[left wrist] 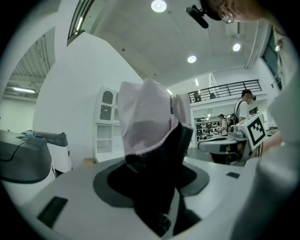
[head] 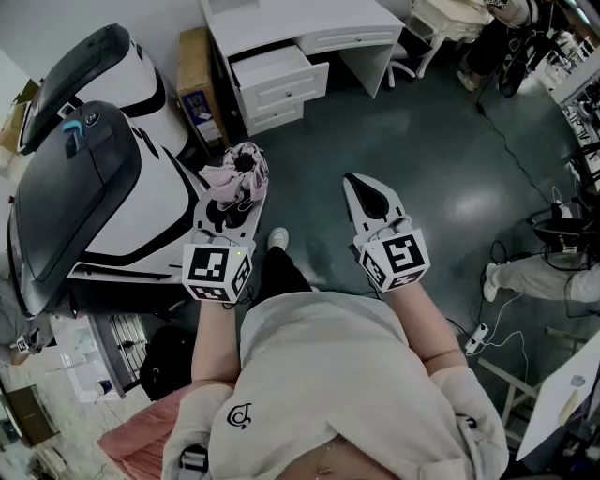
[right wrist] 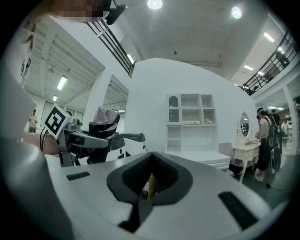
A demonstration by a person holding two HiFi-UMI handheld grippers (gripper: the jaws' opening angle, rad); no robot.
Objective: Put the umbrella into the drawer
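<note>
A folded umbrella (head: 234, 173) of pale pink cloth with a black core sticks up between the jaws of my left gripper (head: 228, 208), which is shut on it and held out at waist height. In the left gripper view the umbrella (left wrist: 150, 126) fills the middle, clamped in that gripper (left wrist: 161, 187). My right gripper (head: 370, 195) is beside it, shut, with nothing between its jaws (right wrist: 149, 180). Ahead stands a white desk (head: 309, 17) with its top drawer (head: 277, 70) pulled open. From the right gripper view I see the left gripper with the umbrella (right wrist: 105, 119) at the left.
Two large white-and-black machines (head: 84, 178) stand close on my left. A cardboard box (head: 199, 84) leans beside the desk. A white chair (head: 441, 23) and a person's legs (head: 539, 277) are at the right. Cables and a power strip (head: 476, 337) lie on the dark floor.
</note>
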